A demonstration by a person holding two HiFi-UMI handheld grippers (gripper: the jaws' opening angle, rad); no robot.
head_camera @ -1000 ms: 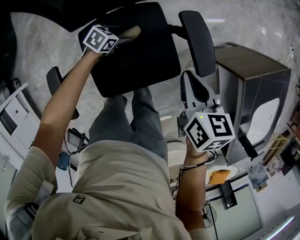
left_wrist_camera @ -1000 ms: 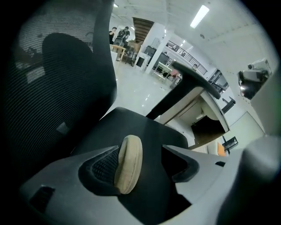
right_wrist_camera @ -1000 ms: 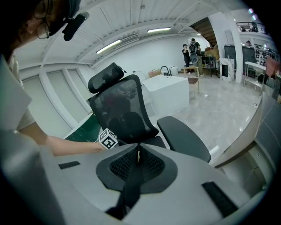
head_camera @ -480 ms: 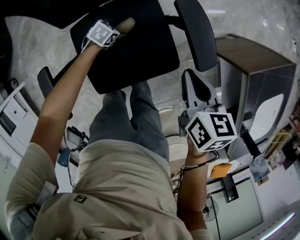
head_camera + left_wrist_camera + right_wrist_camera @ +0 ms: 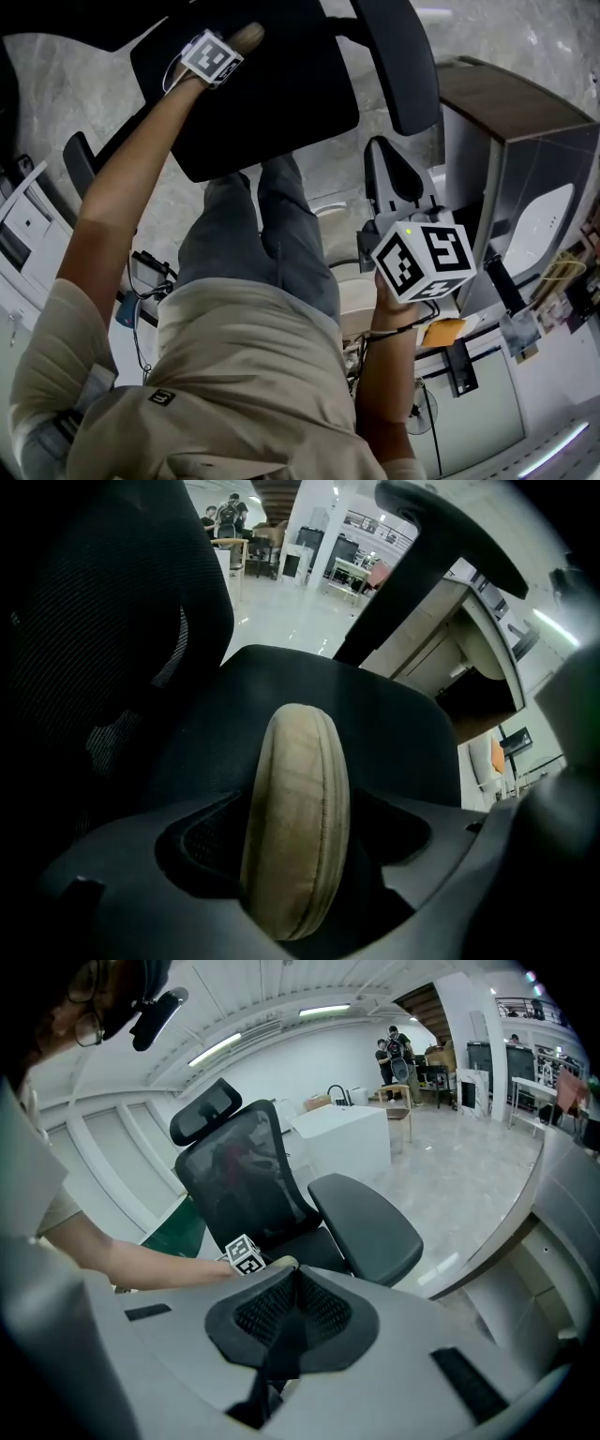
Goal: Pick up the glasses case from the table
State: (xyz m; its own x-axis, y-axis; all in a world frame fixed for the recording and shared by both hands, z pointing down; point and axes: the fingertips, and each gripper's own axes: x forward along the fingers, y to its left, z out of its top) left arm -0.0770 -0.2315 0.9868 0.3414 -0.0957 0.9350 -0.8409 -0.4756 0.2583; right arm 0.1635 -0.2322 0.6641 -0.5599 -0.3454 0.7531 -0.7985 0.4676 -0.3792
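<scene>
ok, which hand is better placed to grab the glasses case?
Left. The left gripper has the glasses case between its jaws, which have just been opening, at the chair seat. The right gripper is shut, empty, far back.

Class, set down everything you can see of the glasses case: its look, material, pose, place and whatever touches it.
The glasses case is a tan, oval, closed clamshell of what looks like soft, creased leather, with a seam round its rim. It stands on edge between the jaws of the left gripper, which have just been opening, low over the black chair seat. Whether it rests on the seat cannot be told.
</scene>
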